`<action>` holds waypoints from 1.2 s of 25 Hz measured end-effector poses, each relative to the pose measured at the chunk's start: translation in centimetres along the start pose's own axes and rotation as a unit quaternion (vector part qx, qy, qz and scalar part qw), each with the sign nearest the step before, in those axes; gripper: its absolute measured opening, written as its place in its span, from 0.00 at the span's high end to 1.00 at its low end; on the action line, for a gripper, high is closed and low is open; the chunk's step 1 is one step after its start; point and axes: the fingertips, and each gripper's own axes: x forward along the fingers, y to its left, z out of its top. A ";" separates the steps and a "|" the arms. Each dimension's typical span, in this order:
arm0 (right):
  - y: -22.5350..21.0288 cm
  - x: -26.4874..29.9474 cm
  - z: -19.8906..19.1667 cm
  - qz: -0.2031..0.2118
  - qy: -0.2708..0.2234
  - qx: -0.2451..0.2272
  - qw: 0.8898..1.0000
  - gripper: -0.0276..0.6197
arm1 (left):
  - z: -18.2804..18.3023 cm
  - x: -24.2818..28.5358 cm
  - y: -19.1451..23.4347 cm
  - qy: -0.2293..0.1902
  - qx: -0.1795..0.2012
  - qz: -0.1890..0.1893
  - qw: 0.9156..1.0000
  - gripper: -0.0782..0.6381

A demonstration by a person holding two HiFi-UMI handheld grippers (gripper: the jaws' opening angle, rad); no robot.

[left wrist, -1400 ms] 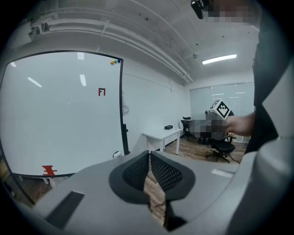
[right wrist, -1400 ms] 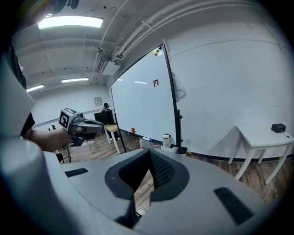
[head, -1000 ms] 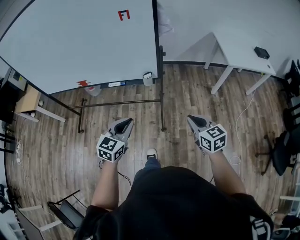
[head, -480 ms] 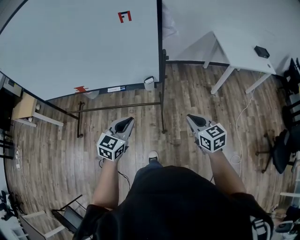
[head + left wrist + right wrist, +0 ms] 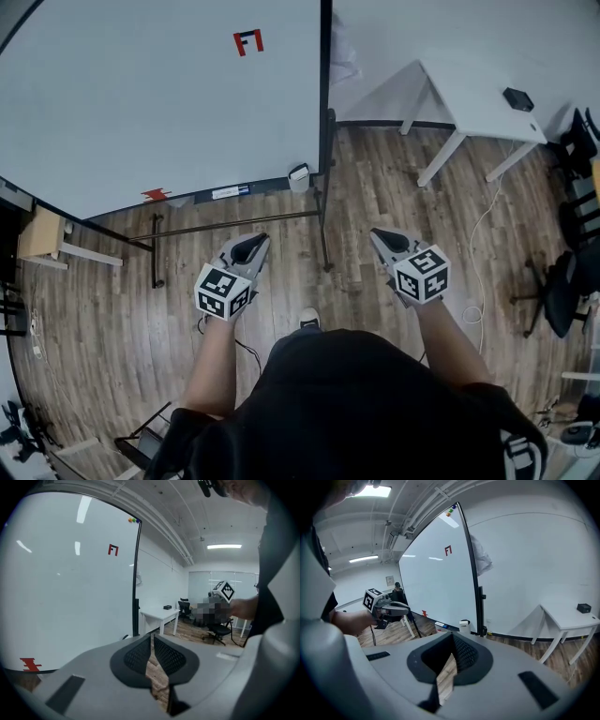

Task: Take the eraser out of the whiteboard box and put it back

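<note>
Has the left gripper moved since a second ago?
Yes. The left gripper has come nearer the whiteboard stand's black metal floor bar; the strip of wood floor between them has narrowed.
</note>
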 end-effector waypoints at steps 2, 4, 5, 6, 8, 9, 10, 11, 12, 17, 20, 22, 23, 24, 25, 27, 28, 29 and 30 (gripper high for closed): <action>-0.1 0.7 0.6 -0.002 0.000 0.001 1.000 0.97 | 0.4 0.5 0.7 0.000 0.002 -0.006 1.000 0.87; -0.2 1.2 1.1 -0.006 0.000 0.002 1.000 0.96 | 0.8 1.0 1.5 0.000 0.007 -0.012 1.000 0.87; -0.3 1.5 1.4 -0.007 -0.001 0.003 1.000 0.97 | 1.0 1.2 1.8 0.000 0.010 -0.015 1.000 0.87; -0.3 1.8 1.7 -0.009 -0.001 0.003 1.000 0.96 | 1.2 1.4 2.2 0.001 0.012 -0.018 1.000 0.87; -0.5 2.4 2.2 -0.012 -0.001 0.004 1.000 0.96 | 1.6 1.7 3.1 0.000 0.015 -0.022 1.000 0.87; -0.5 2.7 2.5 -0.013 -0.002 0.004 1.000 0.97 | 1.7 1.9 3.6 -0.001 0.016 -0.023 1.000 0.87; -0.5 3.0 2.8 -0.015 -0.002 0.004 1.000 0.96 | 1.9 2.0 4.0 -0.001 0.016 -0.025 1.000 0.87; -0.6 3.4 3.1 -0.017 -0.002 0.004 1.000 0.97 | 2.0 2.1 4.5 -0.002 0.016 -0.027 1.000 0.87; -0.6 3.7 3.3 -0.019 -0.003 0.005 1.000 0.96 | 2.0 2.3 4.8 -0.002 0.016 -0.029 0.999 0.87; -0.7 4.6 4.0 -0.027 -0.002 0.010 1.000 0.96 | 2.3 3.1 6.2 -0.003 0.018 -0.041 0.999 0.87; -0.7 5.1 4.5 -0.032 -0.004 0.011 0.999 0.97 | 2.6 3.5 7.1 -0.005 0.020 -0.046 0.999 0.87; -0.5 5.3 4.6 -0.034 -0.005 0.012 0.999 0.97 | 2.7 3.6 7.3 -0.005 0.022 -0.051 0.998 0.87; -0.3 5.4 4.6 -0.035 -0.005 0.012 0.999 0.97 | 2.8 3.7 7.4 -0.005 0.024 -0.053 0.998 0.87; -0.3 5.5 4.7 -0.037 -0.006 0.013 0.999 0.97 | 2.9 3.7 7.6 -0.005 0.025 -0.055 0.998 0.87; -0.2 5.5 4.7 -0.039 -0.007 0.014 0.999 0.96 | 2.9 3.7 7.7 -0.005 0.027 -0.057 0.998 0.87; -0.2 5.6 4.8 -0.041 -0.008 0.016 0.999 0.97 | 3.2 3.9 7.9 -0.006 0.030 -0.058 0.998 0.87; -0.2 5.5 4.7 -0.042 -0.008 0.016 0.999 0.97 | 3.3 4.0 7.9 -0.006 0.031 -0.059 0.998 0.87; -0.2 5.5 4.7 -0.043 -0.009 0.016 0.999 0.97 | 3.4 4.0 7.9 -0.006 0.032 -0.060 0.998 0.87; -0.2 5.4 4.6 -0.044 -0.009 0.017 0.999 0.96 | 3.4 4.1 7.9 -0.007 0.034 -0.061 0.998 0.87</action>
